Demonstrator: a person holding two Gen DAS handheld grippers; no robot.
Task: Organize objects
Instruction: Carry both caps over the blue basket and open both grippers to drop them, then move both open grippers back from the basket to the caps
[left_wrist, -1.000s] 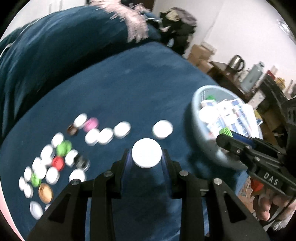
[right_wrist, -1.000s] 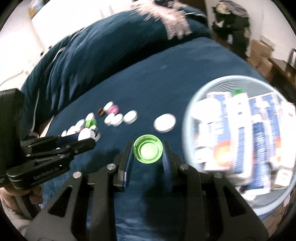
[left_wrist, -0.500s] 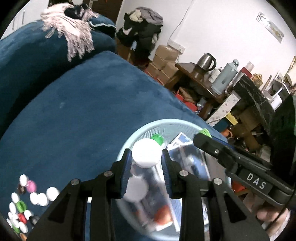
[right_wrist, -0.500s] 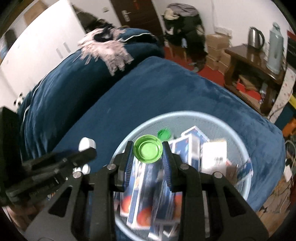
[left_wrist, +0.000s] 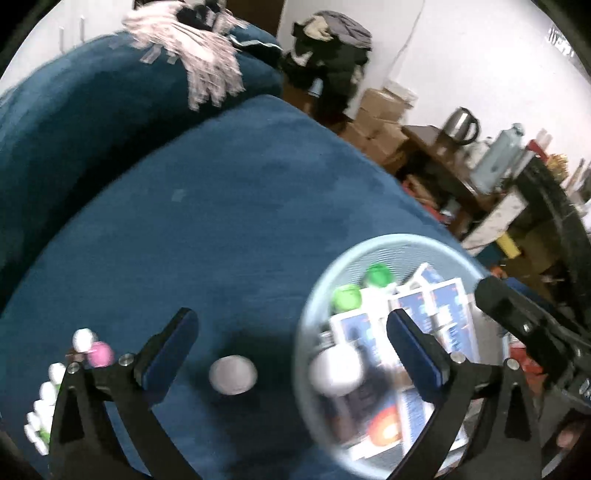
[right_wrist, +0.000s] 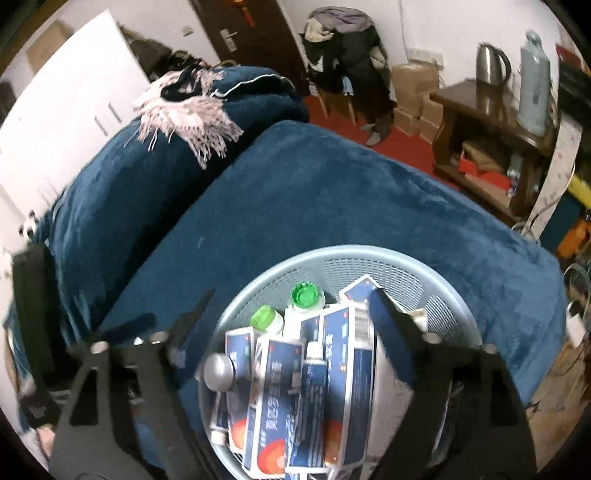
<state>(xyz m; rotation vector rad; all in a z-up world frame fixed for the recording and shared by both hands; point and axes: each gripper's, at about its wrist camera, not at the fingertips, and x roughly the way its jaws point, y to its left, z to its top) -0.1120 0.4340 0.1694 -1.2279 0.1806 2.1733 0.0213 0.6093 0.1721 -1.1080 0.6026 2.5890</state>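
- The left tool (left_wrist: 291, 354) is standing wide open, its jaws having just been opening; nothing is lying between the blue pads, and a blurred white cap (left_wrist: 232, 374) is showing in the gap over the dark blue bed cover (left_wrist: 229, 221).
- The right tool (right_wrist: 284, 325) is also gaping wide, jaws just opened and gripping nothing, hanging over the pale blue mesh basket (right_wrist: 369, 258).
- In the right wrist view, the basket is sitting at 6 o'clock, packed with blue-and-white medicine boxes (right_wrist: 351, 369) lying with their long axes running from 12 to 6 o'clock.
- Two green-capped bottles (right_wrist: 304, 295) are resting at the basket's 11 o'clock side, caps pointing toward the camera.
- A grey-white cap (right_wrist: 218, 371) is lying at the basket's 9 o'clock edge, flat face up.
- More loose caps (left_wrist: 88, 347), white, pink and green, are clustering on the bed at 8 o'clock in the left wrist view, well apart from the basket.
- A fringed pink scarf (right_wrist: 188, 110) is draping over the bedding at 11 o'clock.
- A kettle (right_wrist: 491, 66) and a flask (right_wrist: 533, 85) are standing on a wooden side table (right_wrist: 480, 110) at 2 o'clock.
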